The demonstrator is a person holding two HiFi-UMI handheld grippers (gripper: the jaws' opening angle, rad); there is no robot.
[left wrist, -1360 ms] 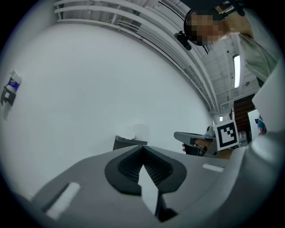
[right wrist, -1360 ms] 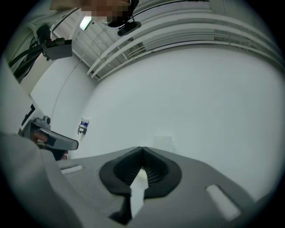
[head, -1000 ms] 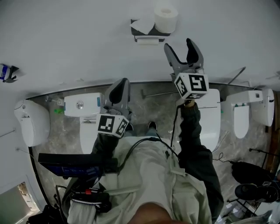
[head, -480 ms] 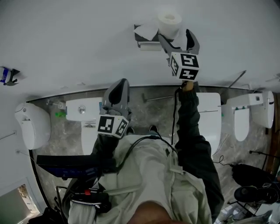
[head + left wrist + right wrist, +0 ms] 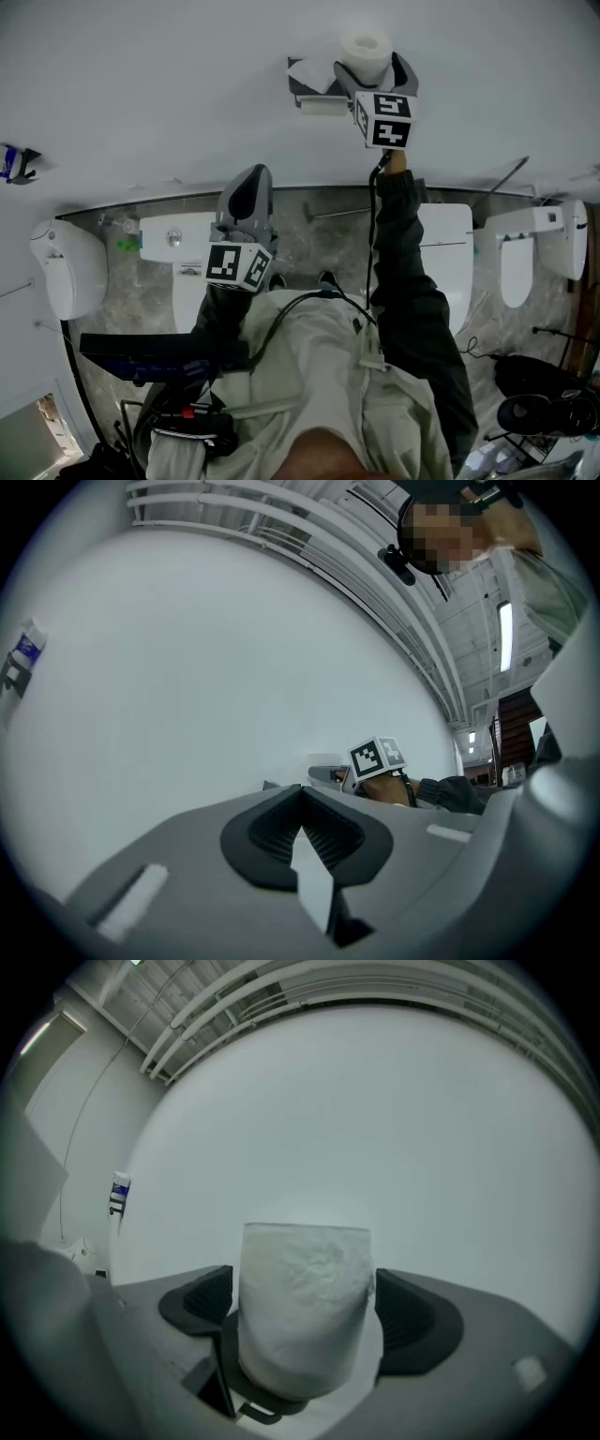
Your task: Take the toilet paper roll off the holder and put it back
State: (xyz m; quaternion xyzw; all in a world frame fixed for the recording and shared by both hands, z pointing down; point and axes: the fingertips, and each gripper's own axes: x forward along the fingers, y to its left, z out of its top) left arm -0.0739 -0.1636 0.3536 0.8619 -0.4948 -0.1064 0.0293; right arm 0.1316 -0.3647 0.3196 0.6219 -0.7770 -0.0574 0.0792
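A white toilet paper roll (image 5: 366,49) (image 5: 305,1307) stands upright on a dark wall holder (image 5: 314,89) (image 5: 267,1405), a loose sheet (image 5: 309,67) hanging off to its left. My right gripper (image 5: 372,67) (image 5: 307,1314) reaches up to the wall with the roll between its wide-spread jaws. The dark pads (image 5: 412,1321) flank the roll closely on both sides, and I see no squeeze on the paper. My left gripper (image 5: 248,183) (image 5: 302,829) hangs lower, away from the wall, jaws together and empty.
Several white toilets (image 5: 445,244) (image 5: 192,253) (image 5: 534,248) line the marble floor below the wall. A rounded white fixture (image 5: 66,262) sits at the far left. A small blue tag (image 5: 14,159) is on the wall. Cables and dark gear (image 5: 534,384) lie at the lower right.
My right gripper has risen from below the holder to the wall, and its jaws now straddle the roll. The left gripper has barely shifted.
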